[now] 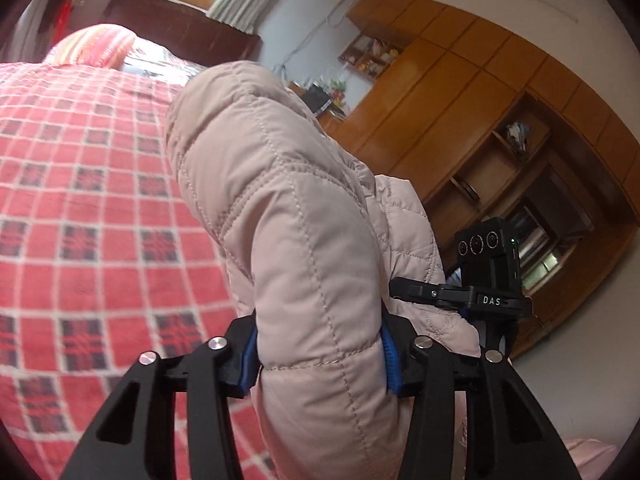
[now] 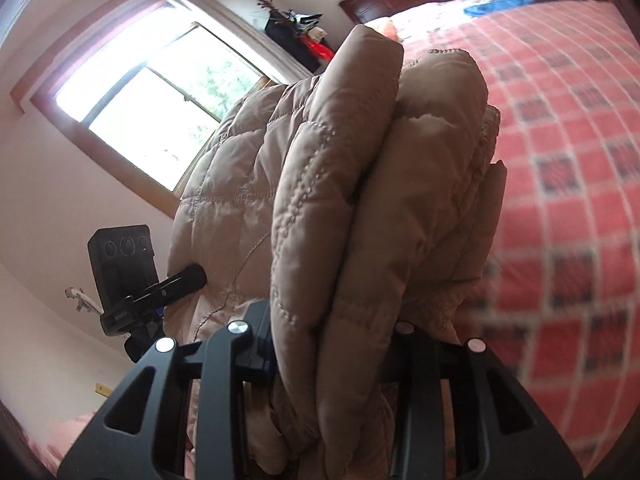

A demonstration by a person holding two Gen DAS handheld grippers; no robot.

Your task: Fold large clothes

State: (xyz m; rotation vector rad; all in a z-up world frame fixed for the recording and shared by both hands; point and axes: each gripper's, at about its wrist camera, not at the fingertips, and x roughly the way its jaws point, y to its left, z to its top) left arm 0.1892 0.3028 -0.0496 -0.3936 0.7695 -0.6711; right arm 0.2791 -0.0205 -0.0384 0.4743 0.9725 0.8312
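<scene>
A beige quilted padded jacket [image 1: 280,208] is bunched into thick folds and held up off the bed. My left gripper [image 1: 320,364] is shut on a fat roll of it, blue pads pressing both sides. In the right wrist view the same jacket [image 2: 352,200] stands up in several stacked layers, and my right gripper [image 2: 336,356] is shut on that bundle. The other gripper's camera unit [image 1: 488,268] shows past the jacket in the left wrist view, and likewise the other gripper's camera unit [image 2: 124,264] shows in the right wrist view. The jacket's lower parts are hidden behind the fingers.
A bed with a red checked cover [image 1: 80,200] lies below and beside the jacket; the same red checked cover [image 2: 568,160] fills the right of the right wrist view. A striped pillow [image 1: 96,44] sits at the headboard. Wooden cabinets [image 1: 460,100] line one wall, a window [image 2: 160,100] another.
</scene>
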